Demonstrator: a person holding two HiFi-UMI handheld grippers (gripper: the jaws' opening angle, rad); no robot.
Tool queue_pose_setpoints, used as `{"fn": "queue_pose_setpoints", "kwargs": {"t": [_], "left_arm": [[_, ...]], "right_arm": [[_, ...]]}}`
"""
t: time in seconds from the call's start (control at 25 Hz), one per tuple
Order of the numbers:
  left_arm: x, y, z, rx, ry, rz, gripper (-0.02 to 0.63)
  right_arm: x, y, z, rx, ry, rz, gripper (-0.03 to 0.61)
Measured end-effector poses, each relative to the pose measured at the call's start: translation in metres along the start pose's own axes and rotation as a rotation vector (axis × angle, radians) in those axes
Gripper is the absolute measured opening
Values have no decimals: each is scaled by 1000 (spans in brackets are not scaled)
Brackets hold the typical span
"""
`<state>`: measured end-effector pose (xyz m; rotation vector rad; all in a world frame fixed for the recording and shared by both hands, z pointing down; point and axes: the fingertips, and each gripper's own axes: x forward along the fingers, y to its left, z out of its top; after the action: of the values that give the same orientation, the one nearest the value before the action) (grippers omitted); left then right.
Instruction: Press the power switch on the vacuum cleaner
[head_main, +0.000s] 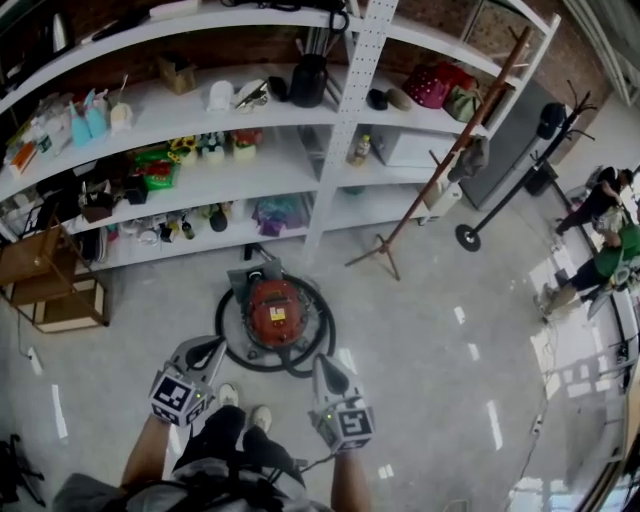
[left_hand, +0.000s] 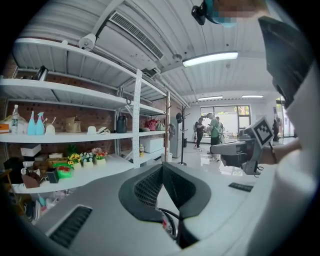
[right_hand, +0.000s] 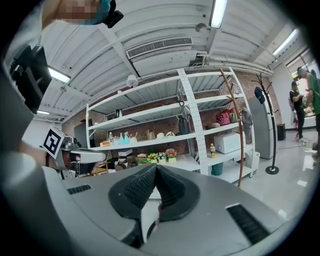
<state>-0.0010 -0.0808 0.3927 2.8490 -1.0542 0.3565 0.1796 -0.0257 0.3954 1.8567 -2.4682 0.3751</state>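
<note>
1. Grey plastic forms the left gripper (head_main: 214, 348), held at about 7 o'clock from the machine. In the left gripper view its jaws (left_hand: 162, 167) are pressed together at the tips with nothing between them. They aim level at the shelving (left_hand: 75, 137), not down at the floor.
2. Red on top, the vacuum cleaner (head_main: 275, 308) sits on the pale floor (head_main: 430, 340), just ahead of the person's shoes. A black hose (head_main: 228, 345) coils round it. Its grey end points to 12 o'clock, toward the shelves, so its axis runs roughly from 12 to 6. I cannot pick out the power switch on the top at this size.
3. The right gripper (head_main: 322, 362) is held at about 5 o'clock from the machine. Its jaws (right_hand: 156, 167) are likewise closed tip to tip and empty, and they too face the shelves.
4. From the left claw the vacuum lies at about 1 o'clock, and from the right claw at about 11. It sits between the two and ahead of them, and neither is clearly nearer.
5. Both claws seem to be carried well above the floor. The press likely needs one closed tip tilted down and lowered onto the red top.
</note>
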Motion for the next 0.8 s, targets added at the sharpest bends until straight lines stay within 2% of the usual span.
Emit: {"fn": "queue_pose_setpoints", "kwargs": {"t": [0.24,0.44,0.8], "left_arm": [[24,8,-3,-12,7,-10,9],[41,18,-11,14,21,-23,9],[82,41,-33,-7,49,-51,9]], "right_arm": [[12,-16,-10,-8,30,-15,11],[25,-20,-14,-9,35,-20,11],[73,-23,-34,-45,70,-2,11]]}}
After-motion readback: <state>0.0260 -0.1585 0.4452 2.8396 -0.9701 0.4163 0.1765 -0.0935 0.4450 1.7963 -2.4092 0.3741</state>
